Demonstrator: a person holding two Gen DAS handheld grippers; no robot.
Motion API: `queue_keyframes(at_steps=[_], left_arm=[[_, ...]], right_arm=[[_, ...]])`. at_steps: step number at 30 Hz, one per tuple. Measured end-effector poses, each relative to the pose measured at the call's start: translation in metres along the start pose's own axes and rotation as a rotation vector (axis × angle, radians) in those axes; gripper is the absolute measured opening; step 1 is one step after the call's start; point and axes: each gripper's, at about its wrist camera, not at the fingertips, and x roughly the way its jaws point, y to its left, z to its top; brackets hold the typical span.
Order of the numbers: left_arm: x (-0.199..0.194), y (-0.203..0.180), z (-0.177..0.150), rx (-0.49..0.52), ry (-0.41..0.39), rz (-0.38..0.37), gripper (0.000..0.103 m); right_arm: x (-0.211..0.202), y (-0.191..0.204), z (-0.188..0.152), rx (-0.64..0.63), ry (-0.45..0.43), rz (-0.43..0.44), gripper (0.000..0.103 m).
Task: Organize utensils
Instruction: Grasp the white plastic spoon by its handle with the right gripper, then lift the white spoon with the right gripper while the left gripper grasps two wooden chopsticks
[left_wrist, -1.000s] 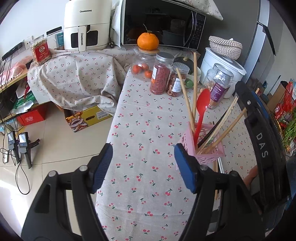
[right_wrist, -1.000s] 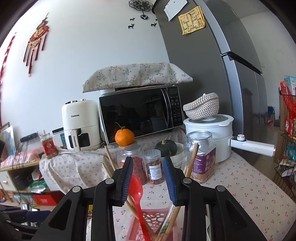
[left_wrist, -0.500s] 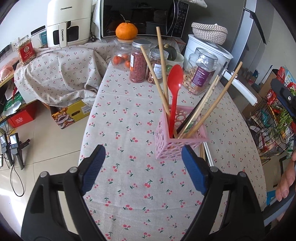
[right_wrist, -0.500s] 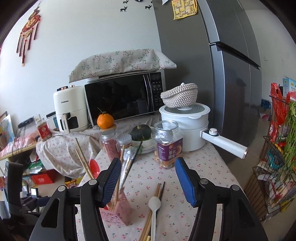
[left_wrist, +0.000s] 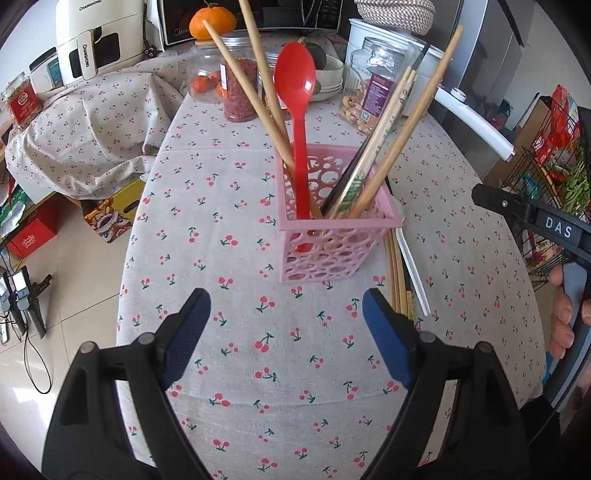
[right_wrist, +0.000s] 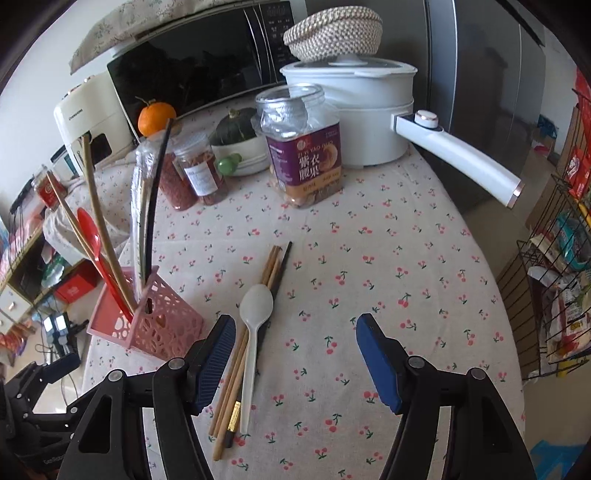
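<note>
A pink perforated holder (left_wrist: 334, 242) stands on the cherry-print tablecloth and holds a red spoon (left_wrist: 297, 110) and several chopsticks (left_wrist: 388, 122). It also shows in the right wrist view (right_wrist: 147, 319) at the left. A white spoon (right_wrist: 253, 339) and loose chopsticks (right_wrist: 258, 306) lie flat on the cloth beside the holder. My left gripper (left_wrist: 286, 325) is open and empty, just short of the holder. My right gripper (right_wrist: 295, 350) is open and empty, with its left finger (right_wrist: 218, 354) close to the loose utensils.
Jars (right_wrist: 301, 155), a white pot with a long handle (right_wrist: 373, 122), an orange (left_wrist: 212, 24), a microwave (right_wrist: 192, 70) and an air fryer (left_wrist: 98, 40) stand at the back. The table edge drops to the floor at the left. A wire rack (right_wrist: 557, 258) stands at the right.
Both grippers have tilted down and drawn back over the table. The holder sits nearer the left gripper's middle. The right gripper opened wider and now faces the loose spoon and chopsticks.
</note>
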Motion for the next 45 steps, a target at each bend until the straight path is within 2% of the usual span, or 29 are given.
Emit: queue_keyframes(at_steps=[5, 15, 19, 23, 24, 25, 29, 34, 37, 39, 41, 45], left_arm=[[0.006, 0.0, 0.001, 0.009, 0.025, 0.005, 0.084], [0.009, -0.004, 0.001, 0.023, 0.038, -0.003, 0.084], [0.008, -0.011, -0.001, 0.059, 0.028, 0.015, 0.084], [0.005, -0.021, -0.006, 0.101, 0.018, 0.022, 0.084], [0.005, -0.024, -0.007, 0.111, 0.016, 0.022, 0.084], [0.005, -0.028, -0.007, 0.122, 0.015, 0.02, 0.084], [0.003, -0.042, -0.007, 0.153, 0.013, 0.014, 0.084], [-0.002, -0.069, -0.007, 0.212, -0.007, 0.0, 0.083], [-0.001, -0.09, -0.01, 0.257, -0.004, -0.014, 0.074], [0.006, -0.104, -0.009, 0.27, 0.006, -0.022, 0.061], [0.016, -0.117, -0.006, 0.259, 0.038, -0.052, 0.043], [0.043, -0.145, 0.008, 0.249, 0.089, -0.066, 0.034]], right_arm=[[0.049, 0.013, 0.002, -0.031, 0.178, -0.012, 0.069], [0.106, 0.021, 0.015, -0.027, 0.298, 0.029, 0.069], [0.117, 0.027, 0.018, -0.053, 0.305, 0.033, 0.067], [0.119, 0.039, 0.02, -0.106, 0.297, 0.052, 0.056], [0.122, 0.042, 0.02, -0.117, 0.297, 0.058, 0.048], [0.123, 0.042, 0.019, -0.124, 0.299, 0.064, 0.035], [0.119, 0.033, 0.021, -0.112, 0.301, 0.067, 0.035], [0.093, 0.003, 0.021, -0.07, 0.295, 0.061, 0.035], [0.073, -0.023, 0.021, -0.07, 0.275, 0.047, 0.035], [0.06, -0.046, 0.021, -0.048, 0.263, 0.042, 0.035], [0.051, -0.069, 0.02, -0.007, 0.253, 0.038, 0.035], [0.038, -0.113, 0.014, 0.068, 0.252, 0.035, 0.035]])
